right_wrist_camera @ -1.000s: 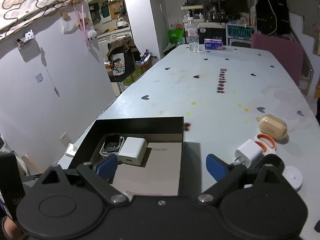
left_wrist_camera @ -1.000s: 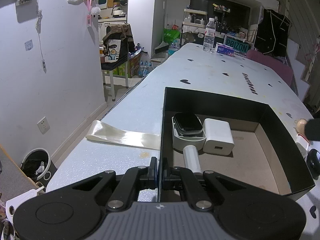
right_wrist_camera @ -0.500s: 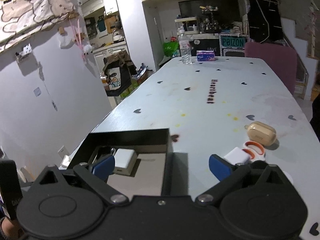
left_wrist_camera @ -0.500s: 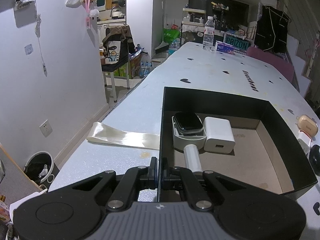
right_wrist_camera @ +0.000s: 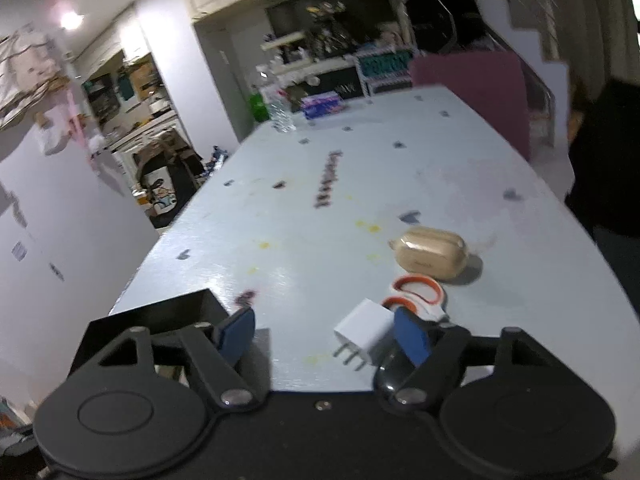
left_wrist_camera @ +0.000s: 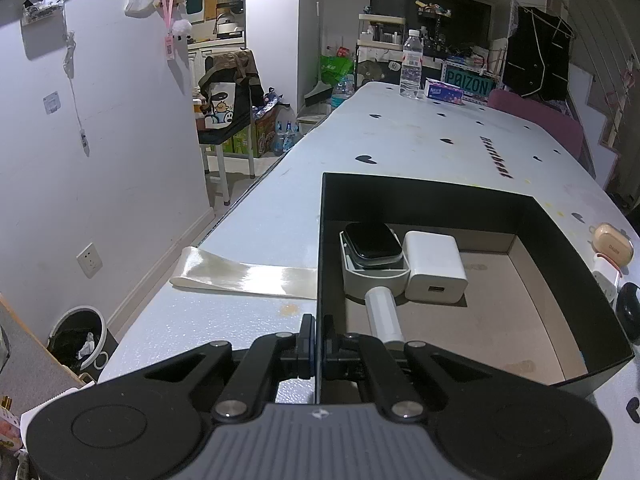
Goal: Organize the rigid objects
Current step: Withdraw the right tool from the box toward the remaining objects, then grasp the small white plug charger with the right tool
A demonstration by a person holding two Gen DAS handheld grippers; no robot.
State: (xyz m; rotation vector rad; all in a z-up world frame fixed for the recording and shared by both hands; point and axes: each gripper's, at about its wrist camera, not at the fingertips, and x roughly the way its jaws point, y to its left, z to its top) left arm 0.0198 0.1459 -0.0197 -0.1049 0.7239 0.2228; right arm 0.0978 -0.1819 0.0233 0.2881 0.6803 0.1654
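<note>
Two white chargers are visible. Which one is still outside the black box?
The white charger with its two prongs showing, lying on the table beside the orange-rimmed item. The other white charger sits inside the black box.

place: home | signs: long table (left_wrist_camera: 400, 148), kitchen shelves (left_wrist_camera: 216, 0) behind, wall socket (left_wrist_camera: 89, 260), bin (left_wrist_camera: 78, 338)

my left view is sharp, dim and cool, with glare on the tape strip (left_wrist_camera: 244, 276). my right view is motion-blurred, a ceiling lamp (right_wrist_camera: 71, 20) flaring top left. fisheye bending darkens both views' corners.
</note>
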